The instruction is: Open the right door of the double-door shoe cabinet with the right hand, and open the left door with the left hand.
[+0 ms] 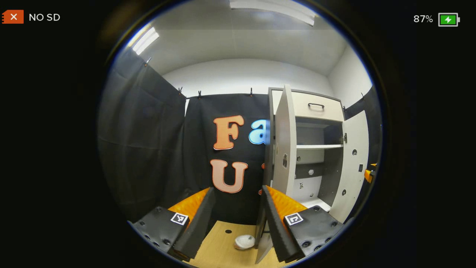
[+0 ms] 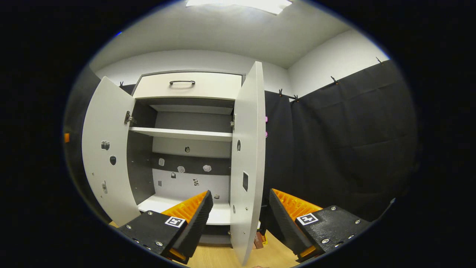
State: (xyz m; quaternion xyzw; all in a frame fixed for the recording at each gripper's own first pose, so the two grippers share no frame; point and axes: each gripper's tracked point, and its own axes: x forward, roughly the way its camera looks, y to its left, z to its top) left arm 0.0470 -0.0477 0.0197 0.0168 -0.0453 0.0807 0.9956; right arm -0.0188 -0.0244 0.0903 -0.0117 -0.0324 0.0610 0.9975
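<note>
The shoe cabinet (image 1: 316, 149) (image 2: 186, 123) stands with both doors swung out, showing its white shelf and dark interior. In the left gripper view the left door (image 1: 284, 149) is seen almost edge-on, and its lower edge runs down just inside my left gripper's (image 1: 238, 188) right finger (image 1: 277, 223). The jaws are wide apart and do not clamp the door. The right door (image 1: 353, 163) hangs open farther off. In the right gripper view the right door (image 2: 247, 149) stands edge-on between the fingers of my right gripper (image 2: 241, 191), which is open around it. The left door (image 2: 108, 156) is open at the left.
A closed drawer with a black handle (image 1: 316, 106) (image 2: 182, 82) tops the cabinet. A small white object (image 1: 244, 242) lies on the wooden floor (image 1: 223, 245) by the left door. Something brown (image 2: 259, 238) sits on the floor beside the right door. Black cloth walls surround the booth.
</note>
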